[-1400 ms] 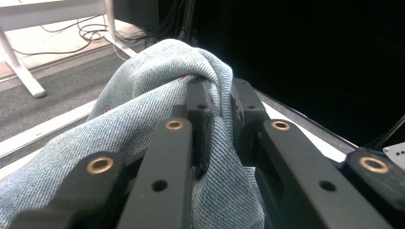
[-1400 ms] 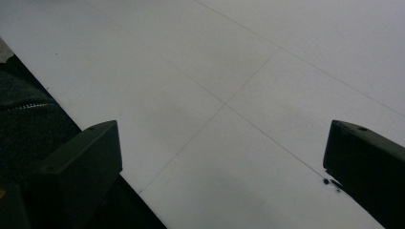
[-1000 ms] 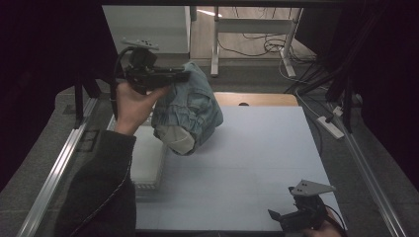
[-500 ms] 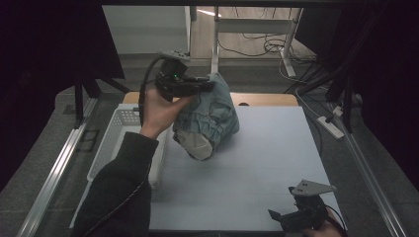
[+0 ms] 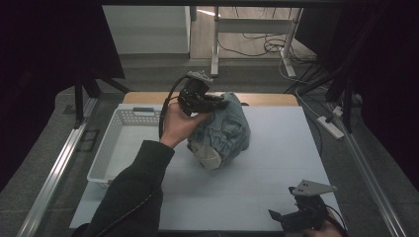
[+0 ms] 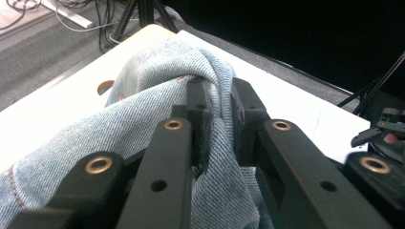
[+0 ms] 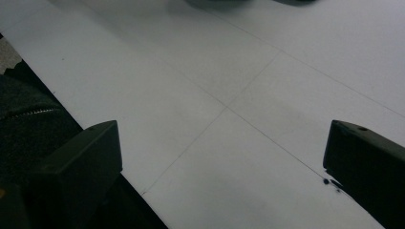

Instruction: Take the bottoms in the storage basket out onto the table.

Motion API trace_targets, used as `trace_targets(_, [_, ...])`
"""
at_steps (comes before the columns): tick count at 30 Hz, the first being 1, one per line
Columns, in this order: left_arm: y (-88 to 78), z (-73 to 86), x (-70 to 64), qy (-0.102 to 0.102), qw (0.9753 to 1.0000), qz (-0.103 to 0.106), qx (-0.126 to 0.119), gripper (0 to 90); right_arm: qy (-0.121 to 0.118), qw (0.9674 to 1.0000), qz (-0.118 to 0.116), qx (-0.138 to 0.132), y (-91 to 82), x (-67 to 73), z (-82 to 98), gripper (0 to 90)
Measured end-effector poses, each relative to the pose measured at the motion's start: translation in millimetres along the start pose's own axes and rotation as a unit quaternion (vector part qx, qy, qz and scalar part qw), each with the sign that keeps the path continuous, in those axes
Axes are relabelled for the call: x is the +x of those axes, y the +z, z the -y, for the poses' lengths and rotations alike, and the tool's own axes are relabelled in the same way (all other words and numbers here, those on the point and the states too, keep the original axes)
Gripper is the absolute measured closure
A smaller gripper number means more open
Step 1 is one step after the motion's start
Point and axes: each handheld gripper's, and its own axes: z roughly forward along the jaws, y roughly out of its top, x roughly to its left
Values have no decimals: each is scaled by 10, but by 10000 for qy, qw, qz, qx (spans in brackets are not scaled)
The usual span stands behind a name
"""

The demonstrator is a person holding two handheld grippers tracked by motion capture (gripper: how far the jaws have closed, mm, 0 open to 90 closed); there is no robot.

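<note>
- Denim garment (image 5: 225, 131): light-blue, washed, bunched into a hanging lump w/ many folds; paler inner side seen at its low end.
- Held up by a pinched fold at the top, betw. the closed jaws of the left gripper (image 5: 221, 103); in the left gripper view the fold (image 6: 217, 95) is seen squeezed betw. both black jaws, cloth draped down on each side.
- Stitched seam seen at lower left of that view.
- Position: over the white table sheet (image 5: 276, 163), far-centre area, just right of the white basket (image 5: 123, 143); low end close to the sheet, contact can't be told.
</note>
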Motion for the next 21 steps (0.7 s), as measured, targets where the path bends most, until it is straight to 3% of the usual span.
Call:
trace_targets(15, [327,282,53,57,9986,-240,460,784,-24,10000,1,3,5,4,0,0])
trace_targets(21, [480,442,68,209,9971,-345,651,772,-28,10000,-3,7,6,5,0,0])
